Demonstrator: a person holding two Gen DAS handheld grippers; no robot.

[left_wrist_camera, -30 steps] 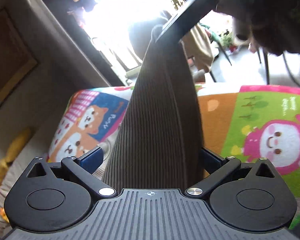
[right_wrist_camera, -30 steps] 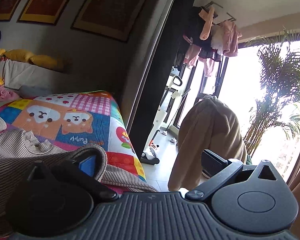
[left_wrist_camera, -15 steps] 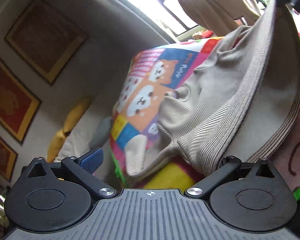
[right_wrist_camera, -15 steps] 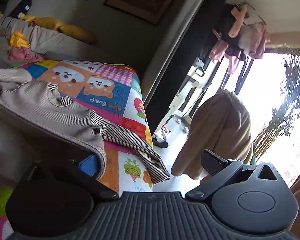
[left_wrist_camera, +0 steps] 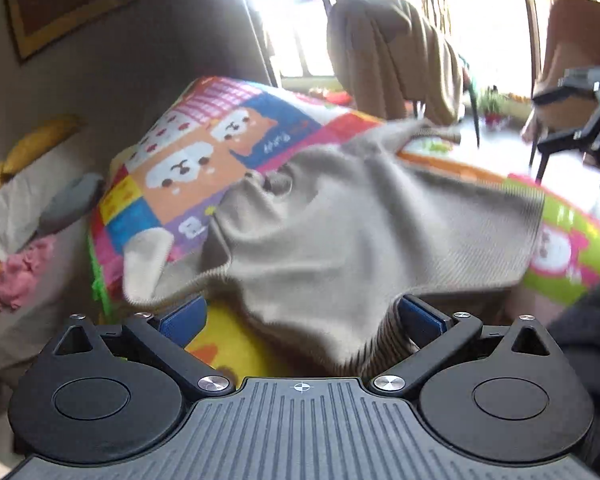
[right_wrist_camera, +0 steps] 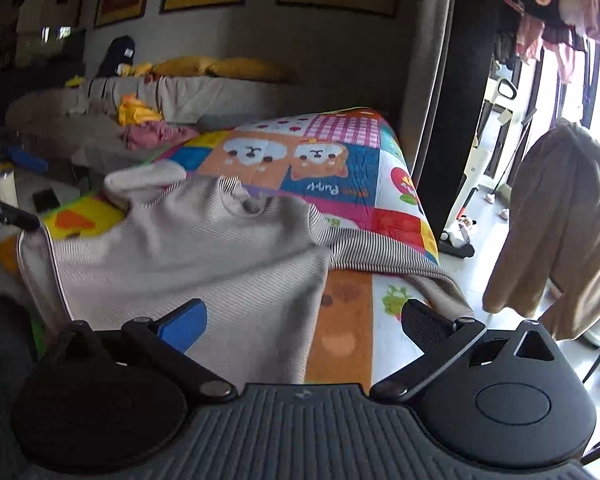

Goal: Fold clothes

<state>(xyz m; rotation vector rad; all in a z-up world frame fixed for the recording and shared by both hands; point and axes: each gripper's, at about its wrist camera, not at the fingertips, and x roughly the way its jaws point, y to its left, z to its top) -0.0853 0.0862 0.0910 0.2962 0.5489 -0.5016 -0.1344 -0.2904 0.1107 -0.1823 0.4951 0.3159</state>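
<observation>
Lying rumpled, ribbed striped top (right_wrist_camera: pixel 204 256), quilted blanket (right_wrist_camera: pixel 340 168)

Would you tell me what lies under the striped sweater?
The striped sweater lies spread on a colourful cartoon mat. Whatever the mat shows directly beneath it is covered.

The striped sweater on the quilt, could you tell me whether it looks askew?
Yes: the striped sweater lies rumpled on the quilt, and one sleeve trails over the edge.

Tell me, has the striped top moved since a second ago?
Yes. The striped top came down from hanging upright and now lies spread over the cartoon blanket.
</observation>
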